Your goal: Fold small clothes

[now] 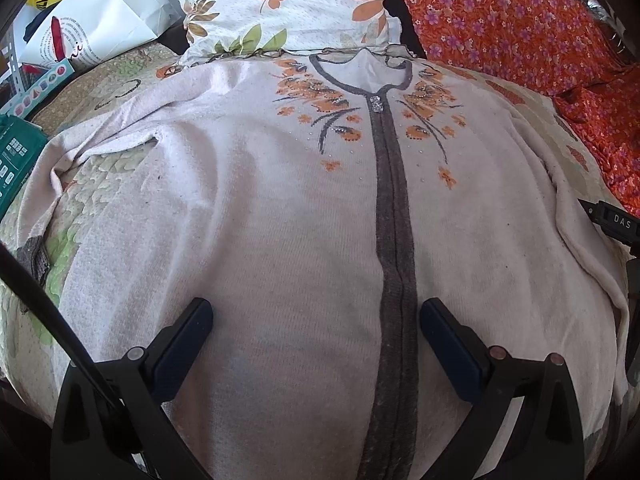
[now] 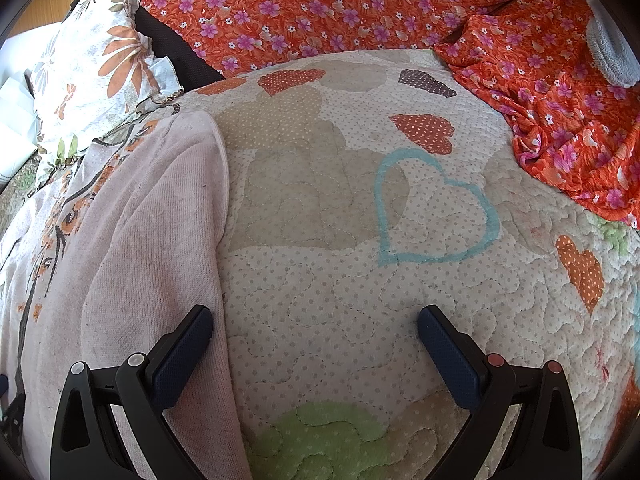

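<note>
While it's spread face-up across the quilt, the pale pink cardigan [image 1: 280, 220] reads as a fuzzy, slightly pilled knit with a grey placket [image 1: 394, 240] running down the front, a matching grey trim round the neckline, and orange flower embroidery [image 1: 316, 96] on both sides of the chest with tiny sparkly beads. One sleeve is bunched off toward the left edge of the left wrist view, its grey cuff [image 1: 34, 256] lying on the quilt [image 2: 340, 300], which is a soft stitched thing with dotted hearts, a blue heart outline [image 2: 436, 208] and a green patch.

Left gripper [image 1: 316, 316] hovers low over the lower body of the cardigan, jaws spread wide, nothing between them, the placket sitting just inside its right finger. Right gripper [image 2: 316, 324] is off at the cardigan's side edge, jaws also spread wide and not pinching anything; its left finger [image 2: 184, 352] sits over the knit while the other is over bare quilt. The cardigan's hem edge [image 2: 222, 220] runs straight up between them.

Plenty of bare quilt on that side. Further out, an orange floral cloth [image 2: 360, 12] is rumpled along the back and right, a white floral pillow [image 1: 288, 4] sits right behind the collar, and paper bags [image 1: 100, 12] and a green box [image 1: 18, 156] crowd the far left.
</note>
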